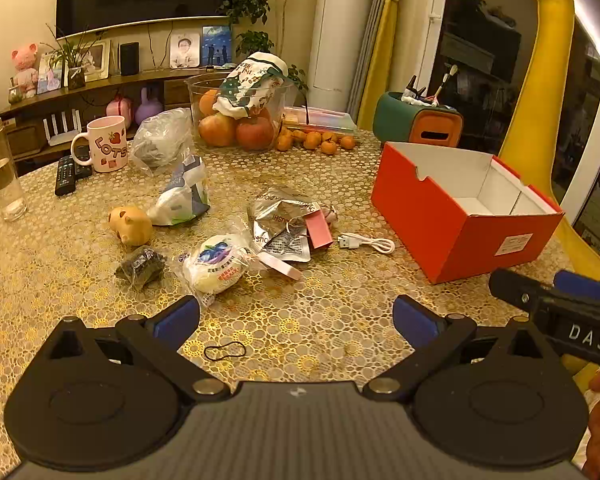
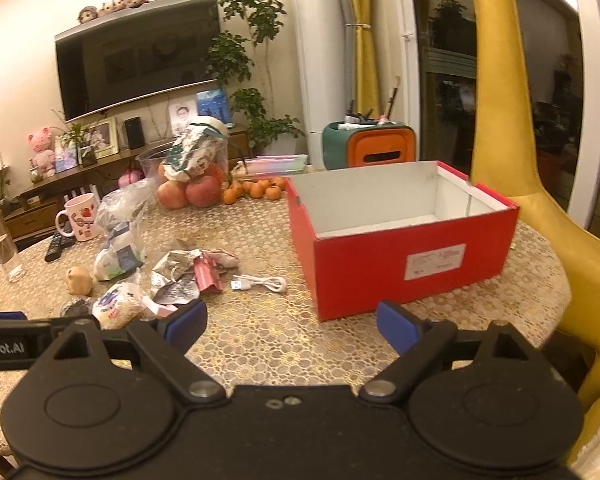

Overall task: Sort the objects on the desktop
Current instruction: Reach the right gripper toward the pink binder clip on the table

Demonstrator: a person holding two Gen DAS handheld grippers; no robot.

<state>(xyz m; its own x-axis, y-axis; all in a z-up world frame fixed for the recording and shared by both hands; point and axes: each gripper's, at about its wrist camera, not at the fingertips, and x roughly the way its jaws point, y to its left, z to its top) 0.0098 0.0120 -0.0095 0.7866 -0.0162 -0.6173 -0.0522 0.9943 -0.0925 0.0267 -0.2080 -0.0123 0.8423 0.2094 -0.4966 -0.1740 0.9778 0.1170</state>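
Left wrist view: left gripper (image 1: 296,314) fingers spread above black hair tie (image 1: 225,351).

Each gripper is matte black – 2 round pivot discs, angled link arms with silver rivets, ribbed body. Left gripper (image 1: 296,316) and right gripper (image 2: 291,326) carry blue pads (image 1: 176,320) on both fingers. White lettering – "DAS", "Robot.AI" – marks their sides.

Warm yellow indoor light, moderately dim. Left wrist view sharp; right wrist view softly blurred throughout. Strong fisheye bending at edges, dark corners. Window (image 1: 480,40) black, faint reflections. Soft shadows on tabletop (image 1: 300,312); mild sheen on foil wrapper (image 1: 278,216).
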